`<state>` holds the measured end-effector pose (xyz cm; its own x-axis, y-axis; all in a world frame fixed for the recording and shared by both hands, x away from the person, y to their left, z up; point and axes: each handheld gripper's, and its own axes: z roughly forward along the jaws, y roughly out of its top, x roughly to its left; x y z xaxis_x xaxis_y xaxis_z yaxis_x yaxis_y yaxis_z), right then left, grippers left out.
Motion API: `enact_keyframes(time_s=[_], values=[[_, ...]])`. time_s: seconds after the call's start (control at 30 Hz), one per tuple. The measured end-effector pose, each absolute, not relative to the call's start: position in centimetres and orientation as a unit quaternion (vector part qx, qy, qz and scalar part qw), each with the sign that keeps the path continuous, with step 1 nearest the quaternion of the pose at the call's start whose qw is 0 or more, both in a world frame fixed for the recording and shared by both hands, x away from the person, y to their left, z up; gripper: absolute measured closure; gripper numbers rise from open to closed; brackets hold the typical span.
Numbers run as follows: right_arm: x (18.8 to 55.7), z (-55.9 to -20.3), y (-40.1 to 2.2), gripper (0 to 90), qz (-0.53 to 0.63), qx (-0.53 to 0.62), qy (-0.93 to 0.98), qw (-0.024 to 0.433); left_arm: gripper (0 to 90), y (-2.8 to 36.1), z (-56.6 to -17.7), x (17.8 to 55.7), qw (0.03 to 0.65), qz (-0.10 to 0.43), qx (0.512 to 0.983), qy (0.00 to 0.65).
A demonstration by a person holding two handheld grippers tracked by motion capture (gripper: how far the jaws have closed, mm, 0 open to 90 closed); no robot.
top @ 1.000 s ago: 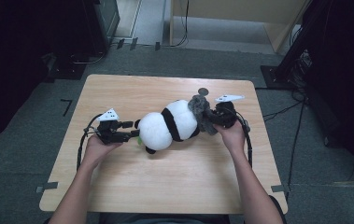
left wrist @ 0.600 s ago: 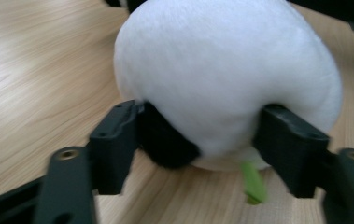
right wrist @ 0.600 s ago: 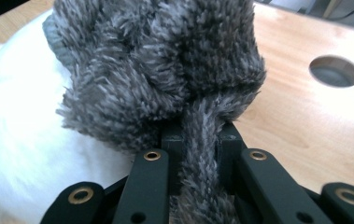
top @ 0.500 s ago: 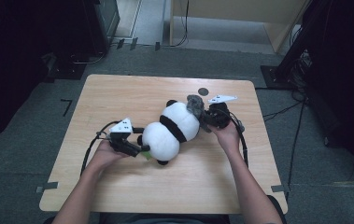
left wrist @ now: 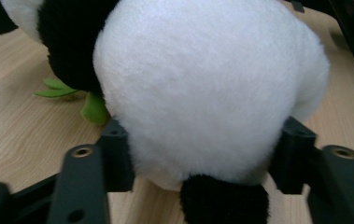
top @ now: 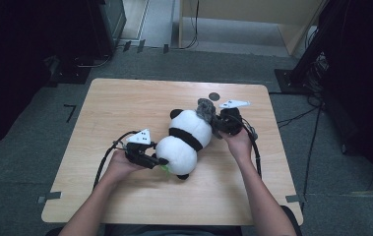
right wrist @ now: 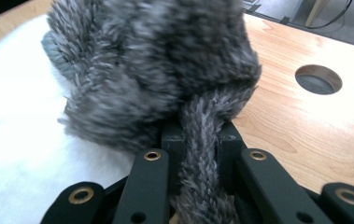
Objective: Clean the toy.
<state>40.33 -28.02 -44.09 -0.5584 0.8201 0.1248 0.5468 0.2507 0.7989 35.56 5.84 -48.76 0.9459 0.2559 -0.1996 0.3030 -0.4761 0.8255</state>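
Plush panda (top: 186,142) on wooden surface (top: 125,108) | left gripper (left wrist: 198,158) squeezing its rump, jaws just closing | right gripper (right wrist: 198,140) pinching grey hat (right wrist: 156,65) tassel | risk: tassel slips, fur compresses.

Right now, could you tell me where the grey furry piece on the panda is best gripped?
Grip the grey furry piece by its narrow strap, from the table's right side: the right gripper pinches that strap, thin enough for shut jaws, while the bulk above looks too fluffy and wide.
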Motion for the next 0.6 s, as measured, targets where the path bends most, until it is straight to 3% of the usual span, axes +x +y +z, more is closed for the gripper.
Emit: enact_keyframes(time_s=[0.17, 0.6], values=[[40.3, -43.5, -29.9, 78.9, 0.442, 0.459, 0.754, 0.157, 50.9, 6.0, -47.8, 35.4, 0.499, -0.021, 0.848, 0.178], [38.1, -40.8, -30.0, 77.7, 0.473, 0.446, 0.748, 0.132, 51.6, 8.3, -45.7, 36.1, 0.554, -0.003, 0.787, 0.272]])
